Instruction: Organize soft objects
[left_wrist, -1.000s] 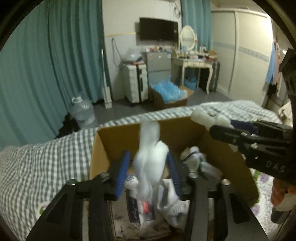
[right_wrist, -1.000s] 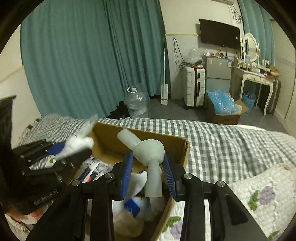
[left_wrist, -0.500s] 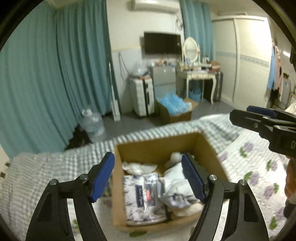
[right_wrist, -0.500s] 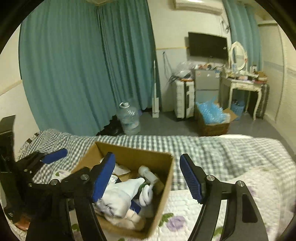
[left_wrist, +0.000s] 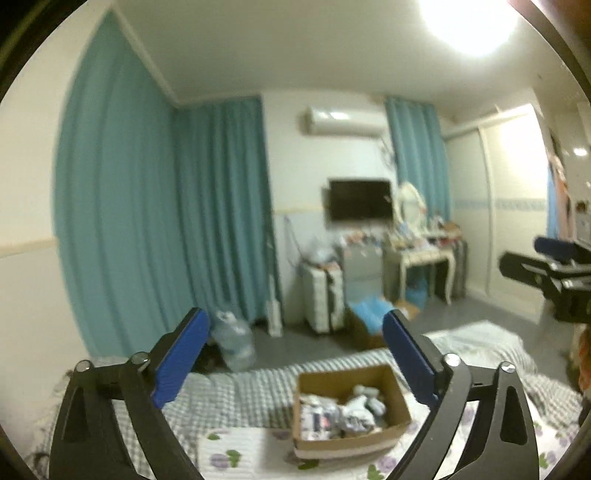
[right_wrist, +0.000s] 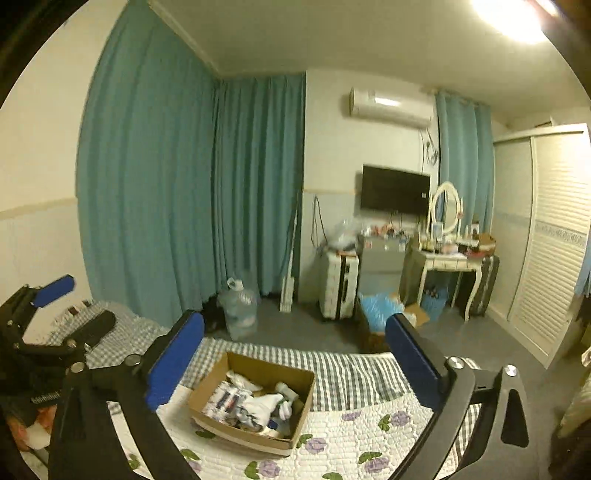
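With both grippers raised high above the bed (right_wrist: 369, 435), the cardboard box (right_wrist: 255, 435) sits well below and ahead of each, resting on the flowered quilt near where it meets the checked blanket (right_wrist: 347, 373).

Left gripper (left_wrist: 295, 358): jaws spread wide, nothing between them. Right gripper (right_wrist: 295, 354): same, wide apart and empty.

Box contents: a folded printed cloth (right_wrist: 225, 400) at the left side, white socks (right_wrist: 266, 402) bunched in the middle and right. Same pile from the left wrist view: cardboard box (left_wrist: 351, 435), socks (left_wrist: 364, 400). Individual items are too small and blurred to separate further.

Key geometry: in the left wrist view the box lies low and right of centre, closer to the right jaw line. In the right wrist view it lies low and left of centre. So the box is between the two grippers, roughly on the midline. Neither arm looks clearly nearer. Box long axis runs roughly across the left view and diagonally in the right view.

Judgement: no loose soft things visible on the quilt in either view, so the load looks done or nearly so. Any next reach means a long descent. The left gripper also shows at the right view's left edge (right_wrist: 70, 306), the right gripper at the left view's right edge (left_wrist: 532, 262), so the arms are well apart.
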